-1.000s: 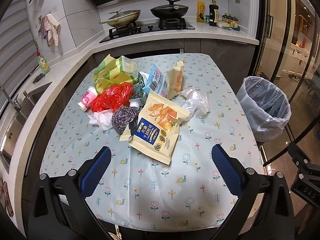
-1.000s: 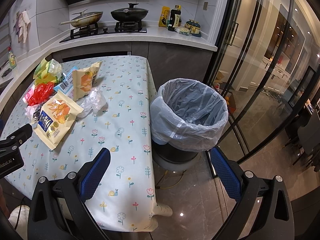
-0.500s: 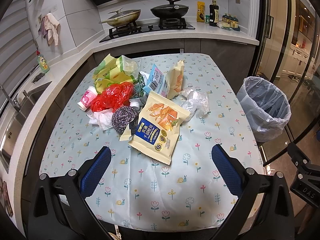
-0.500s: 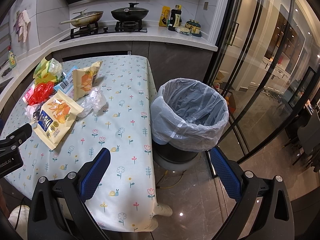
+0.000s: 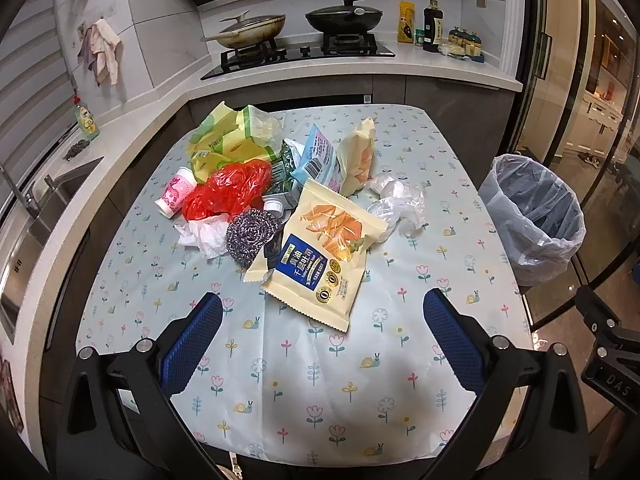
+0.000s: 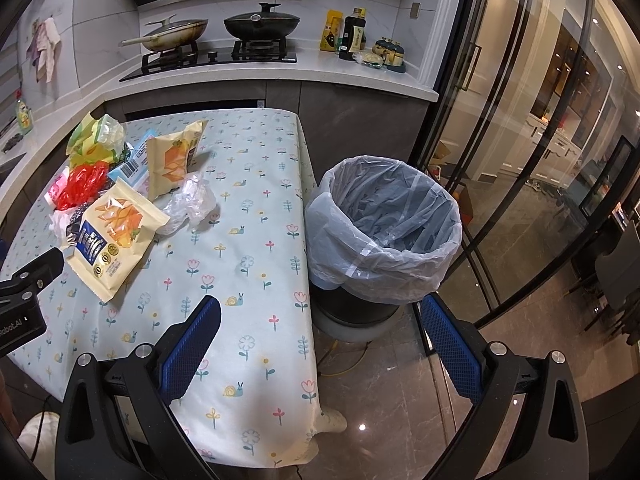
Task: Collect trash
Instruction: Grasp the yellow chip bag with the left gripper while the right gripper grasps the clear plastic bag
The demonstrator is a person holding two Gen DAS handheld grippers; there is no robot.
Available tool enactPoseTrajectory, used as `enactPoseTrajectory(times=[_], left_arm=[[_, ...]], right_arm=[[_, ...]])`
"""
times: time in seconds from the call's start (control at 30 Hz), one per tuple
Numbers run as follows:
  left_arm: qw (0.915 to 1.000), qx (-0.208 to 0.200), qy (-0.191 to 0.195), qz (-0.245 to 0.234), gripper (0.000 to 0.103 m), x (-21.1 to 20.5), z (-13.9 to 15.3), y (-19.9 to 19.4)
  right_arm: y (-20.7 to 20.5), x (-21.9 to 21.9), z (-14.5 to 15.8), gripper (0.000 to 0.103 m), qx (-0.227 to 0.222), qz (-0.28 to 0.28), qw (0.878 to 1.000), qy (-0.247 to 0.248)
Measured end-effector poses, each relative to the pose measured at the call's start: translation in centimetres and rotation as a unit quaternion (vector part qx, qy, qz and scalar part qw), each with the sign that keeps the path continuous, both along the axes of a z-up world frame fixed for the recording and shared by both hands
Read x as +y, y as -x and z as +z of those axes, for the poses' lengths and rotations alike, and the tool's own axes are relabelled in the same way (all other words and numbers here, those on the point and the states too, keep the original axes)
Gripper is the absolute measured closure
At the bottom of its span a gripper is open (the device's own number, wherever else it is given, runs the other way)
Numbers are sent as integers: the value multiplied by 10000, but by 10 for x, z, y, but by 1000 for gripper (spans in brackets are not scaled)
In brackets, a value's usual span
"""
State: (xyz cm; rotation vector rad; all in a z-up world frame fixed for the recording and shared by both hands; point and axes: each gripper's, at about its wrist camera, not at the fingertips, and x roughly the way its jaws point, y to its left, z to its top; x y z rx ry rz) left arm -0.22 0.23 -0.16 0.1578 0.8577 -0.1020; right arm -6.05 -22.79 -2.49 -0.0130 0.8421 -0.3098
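Crinkled trash is heaped ahead of the left tool (image 5: pixel 322 334): a glossy cream snack bag (image 5: pixel 322 258), a coiled steel scourer (image 5: pixel 250 234). Both tools are held agape, the right tool (image 6: pixel 320 338) just short of the round plastic-lined bin (image 6: pixel 384 220).

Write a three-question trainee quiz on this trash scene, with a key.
1. True or false: the left tool already grips a piece of trash.
2. Which lies nearest the left tool: (a) red plastic bag, (b) yellow toast bag, (c) pink paper cup?
3. Fill in: the lined trash bin stands on the floor beside the table's ____ edge, as the person faces it.

Key: 1 false, both the left and the right tool are open and hold nothing. 2 b. 3 right.
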Motion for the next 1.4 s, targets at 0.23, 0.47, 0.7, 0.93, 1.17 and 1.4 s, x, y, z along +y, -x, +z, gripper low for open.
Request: enactPoseTrajectory(times=[0.23, 0.47, 0.7, 0.93, 1.17, 1.4], left_arm=[[9998, 81, 138, 119, 7, 16, -6, -12], [9994, 174, 170, 238, 7, 32, -15, -28], [9991, 294, 177, 262, 7, 49, -30, -49], [9973, 611, 335, 216, 7, 70, -52, -75], [9927, 937, 743, 157, 7, 88, -68, -95], [9879, 1163, 1026, -40, 7, 87, -80, -111]], right_arm=[[-11, 5, -3, 7, -35, -57, 10000, -53], [-32, 11, -12, 7, -53, -83, 9997, -214], [-68, 28, -21, 7, -45, 47, 9991, -417], [-115, 48, -34, 7, -2, 224, 9973, -697], [-159, 67, -48, 10, 46, 352, 9966, -749], [-194, 70, -68, 24, 230, 295, 9954, -881]])
